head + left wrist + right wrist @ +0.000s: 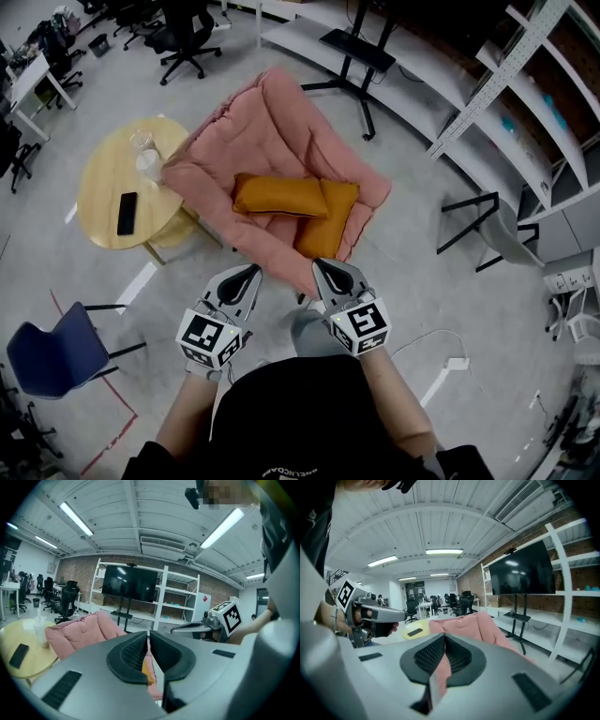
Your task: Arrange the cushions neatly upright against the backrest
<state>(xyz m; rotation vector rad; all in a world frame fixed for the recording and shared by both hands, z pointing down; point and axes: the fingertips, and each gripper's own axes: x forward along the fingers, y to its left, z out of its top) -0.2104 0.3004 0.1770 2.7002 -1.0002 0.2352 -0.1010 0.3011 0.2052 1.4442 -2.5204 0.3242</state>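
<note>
Two mustard-orange fabric cushions (278, 195) lie flat and overlapping on the seat of a pink padded armchair (267, 122). The left gripper (252, 272) and right gripper (320, 266) hover before it, jaws closed and empty.

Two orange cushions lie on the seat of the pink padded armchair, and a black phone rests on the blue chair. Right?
Not quite: the head view shows the black phone resting on the round wooden table, not the blue chair. The two orange cushions do lie on the seat of the pink padded armchair.
</note>
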